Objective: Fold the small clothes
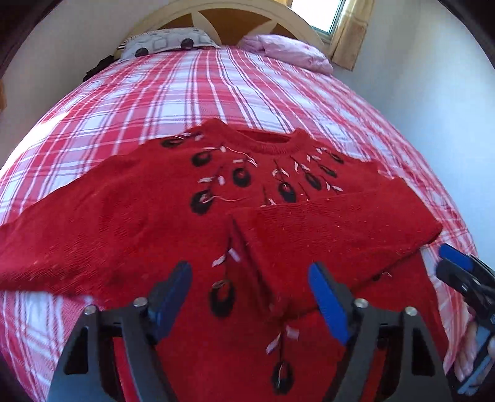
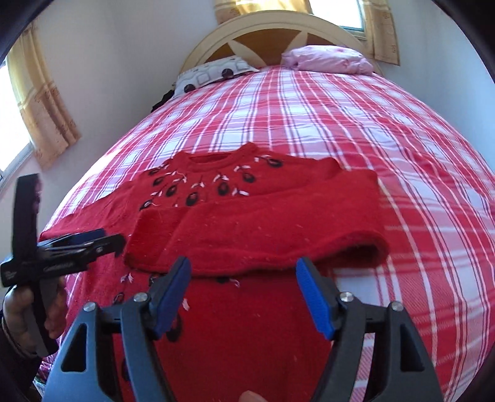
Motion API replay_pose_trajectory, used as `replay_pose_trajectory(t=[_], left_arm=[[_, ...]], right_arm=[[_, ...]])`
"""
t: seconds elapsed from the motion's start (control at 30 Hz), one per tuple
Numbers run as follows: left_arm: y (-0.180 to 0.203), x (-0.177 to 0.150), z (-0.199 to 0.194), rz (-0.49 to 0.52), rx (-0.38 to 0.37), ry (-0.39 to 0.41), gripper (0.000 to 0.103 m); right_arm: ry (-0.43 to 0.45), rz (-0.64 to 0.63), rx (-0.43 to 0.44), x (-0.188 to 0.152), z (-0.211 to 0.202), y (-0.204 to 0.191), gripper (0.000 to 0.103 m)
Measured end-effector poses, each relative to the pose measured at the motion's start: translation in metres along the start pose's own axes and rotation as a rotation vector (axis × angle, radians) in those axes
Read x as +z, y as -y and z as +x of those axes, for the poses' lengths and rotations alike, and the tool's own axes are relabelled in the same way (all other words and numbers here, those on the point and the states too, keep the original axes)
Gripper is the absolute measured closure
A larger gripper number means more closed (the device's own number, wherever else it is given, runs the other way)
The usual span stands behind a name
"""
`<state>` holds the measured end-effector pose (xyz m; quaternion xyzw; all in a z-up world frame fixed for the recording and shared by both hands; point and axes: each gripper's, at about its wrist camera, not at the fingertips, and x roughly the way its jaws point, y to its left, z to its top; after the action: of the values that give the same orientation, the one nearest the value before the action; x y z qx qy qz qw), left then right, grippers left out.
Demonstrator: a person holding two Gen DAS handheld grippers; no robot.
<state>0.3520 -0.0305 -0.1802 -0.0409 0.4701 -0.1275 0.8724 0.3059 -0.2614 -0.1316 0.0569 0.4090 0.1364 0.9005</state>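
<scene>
While the red knitted sweater with black oval and white leaf embroidery (image 1: 130,216) lies spread flat on the red-and-white plaid bedspread (image 1: 154,92), its right sleeve (image 2: 256,228) is folded across the chest. The left gripper (image 1: 250,293) hovers over the sweater's lower front with its 2 blue-padded fingers spread apart and holding nothing. The right gripper (image 2: 243,290) hangs above the hem just below the folded sleeve, fingers likewise parted and empty. A patterned grey pillow (image 1: 167,43) and a pink pillow (image 1: 287,52) rest against the cream wooden headboard (image 2: 263,27).
</scene>
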Motion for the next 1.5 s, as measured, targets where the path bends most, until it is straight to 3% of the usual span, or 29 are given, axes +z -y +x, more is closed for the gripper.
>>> replay_pose_trajectory(t=[0.1,0.17,0.2,0.23,0.3,0.5,0.7,1.07,1.33,1.5], left_arm=[[0.002,0.006,0.027,-0.027,0.022,-0.061,0.028],[0.005,0.007,0.029,-0.035,0.032,-0.035,0.030],[0.007,0.008,0.029,-0.030,0.038,-0.031,0.047],[0.010,0.010,0.029,-0.018,0.053,-0.031,0.073],[0.010,0.015,0.027,-0.019,0.037,-0.033,0.091],[-0.014,0.039,0.001,-0.060,0.008,0.047,0.093],[-0.043,0.048,-0.016,-0.109,0.035,0.087,0.093],[-0.089,0.033,-0.008,-0.181,0.061,0.044,0.093],[-0.093,0.022,0.018,-0.187,0.085,-0.003,0.092],[-0.092,0.020,0.007,-0.162,0.087,0.003,0.091]], right_arm=[[0.013,0.010,-0.001,-0.007,-0.005,0.005,0.029],[0.021,0.010,-0.001,-0.013,-0.007,0.007,0.029],[0.022,0.010,-0.003,-0.015,-0.007,0.008,0.029],[0.024,0.010,-0.007,-0.018,-0.008,0.009,0.029],[0.026,0.014,-0.013,-0.022,-0.009,0.016,0.029],[0.031,0.064,-0.025,-0.027,-0.010,0.034,0.029],[0.029,0.076,-0.033,-0.024,-0.006,0.040,0.029],[0.067,0.040,-0.019,0.004,0.003,0.029,0.027],[-0.064,0.038,-0.021,0.010,0.051,0.036,0.027],[-0.078,-0.003,-0.039,0.007,0.047,0.033,0.027]])
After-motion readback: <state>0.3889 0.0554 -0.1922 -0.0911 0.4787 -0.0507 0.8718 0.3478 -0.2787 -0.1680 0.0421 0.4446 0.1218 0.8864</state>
